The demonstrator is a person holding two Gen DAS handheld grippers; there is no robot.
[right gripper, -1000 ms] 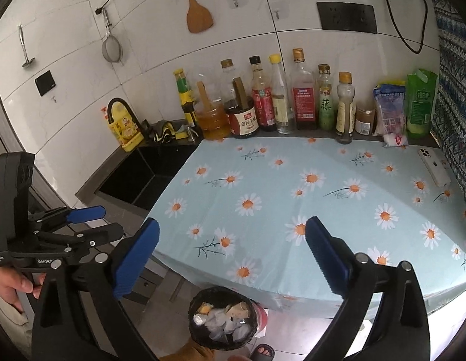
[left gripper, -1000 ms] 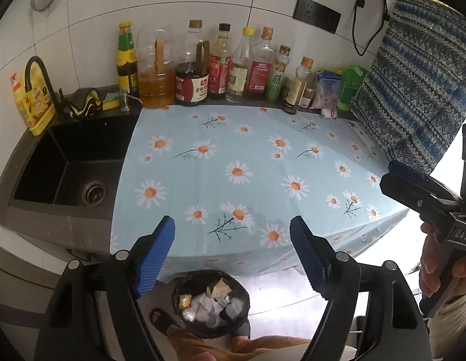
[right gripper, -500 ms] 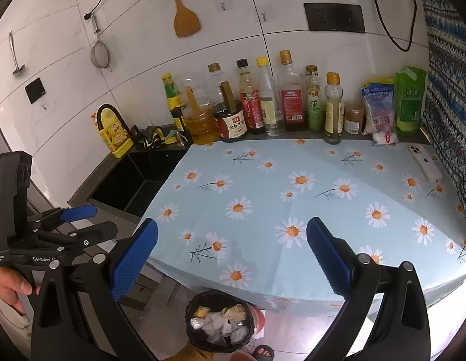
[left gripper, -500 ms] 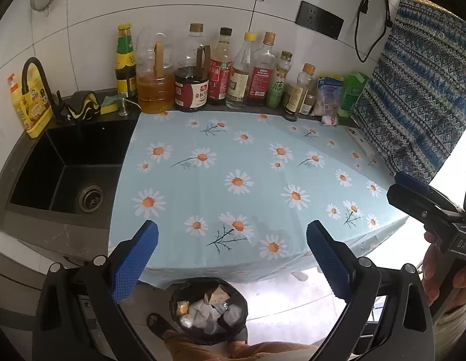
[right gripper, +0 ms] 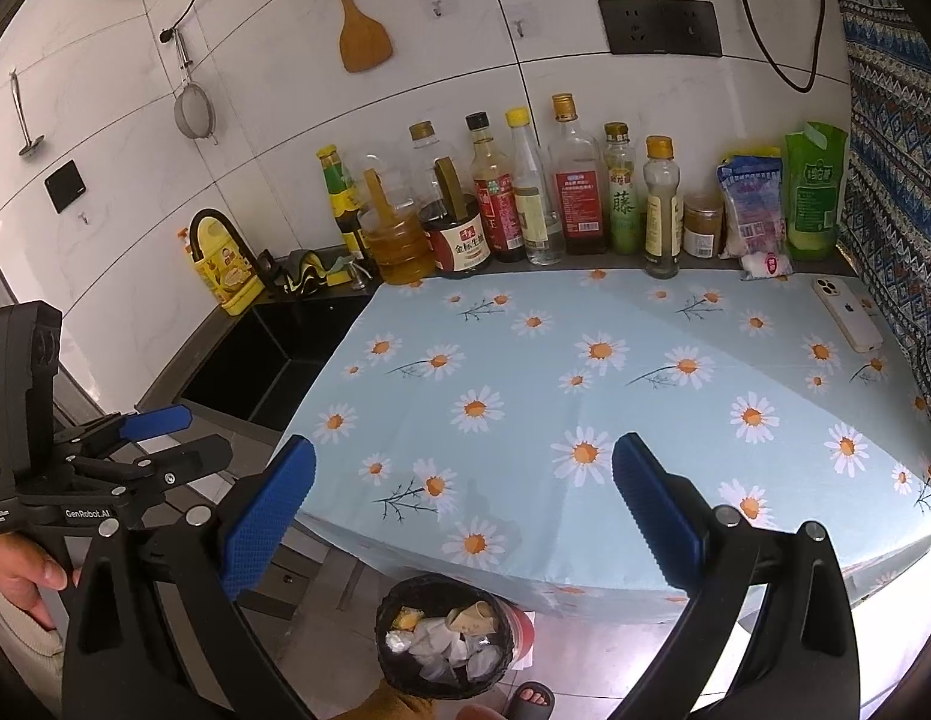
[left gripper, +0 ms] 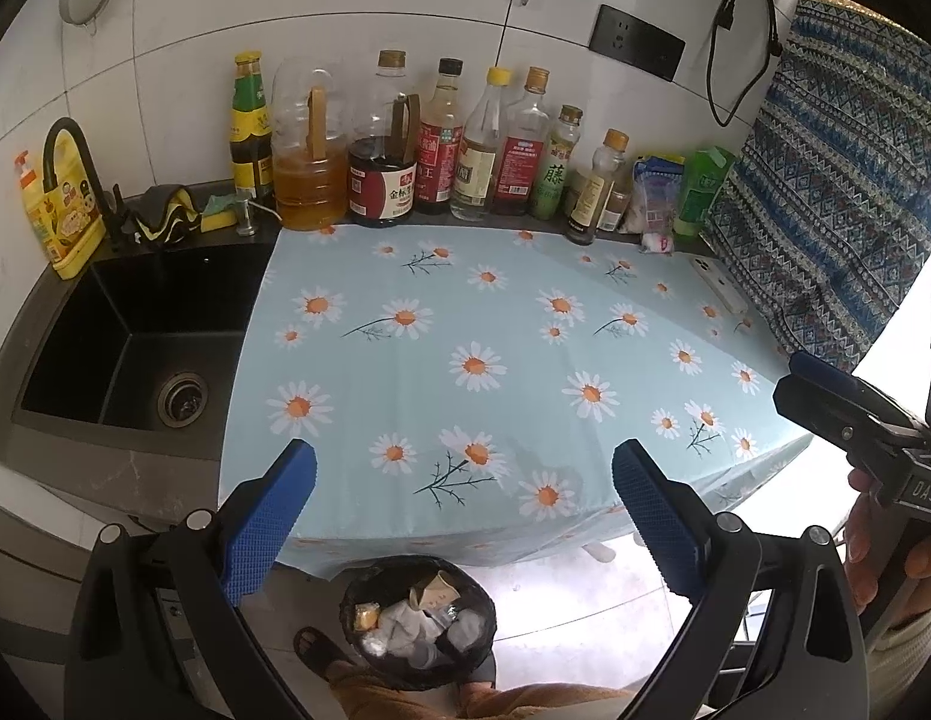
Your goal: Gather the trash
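Nearest, below and between both tongs, the trash bin [left gripper: 417,621] stands on the floor at the tabletop's front edge, lined with a black bag and holding crumpled paper and wrappers [right gripper: 450,639]. No loose trash shows on the daisy-print tabletop [left gripper: 477,312] ahead of the tongs, so collection appears largely complete.

Procedure for the step in hand: sweep the view across the tabletop from the front edge outward to confirm nothing is left. Treat the white phone [right gripper: 848,312], far ahead and to the right, and the bottle row [left gripper: 453,144] along the far wall as items to leave alone.

Left tongs [left gripper: 462,516]: spread wide, nothing between the pads, touching nothing.

Right tongs [right gripper: 462,513]: likewise spread wide, empty, clear of the tabletop.
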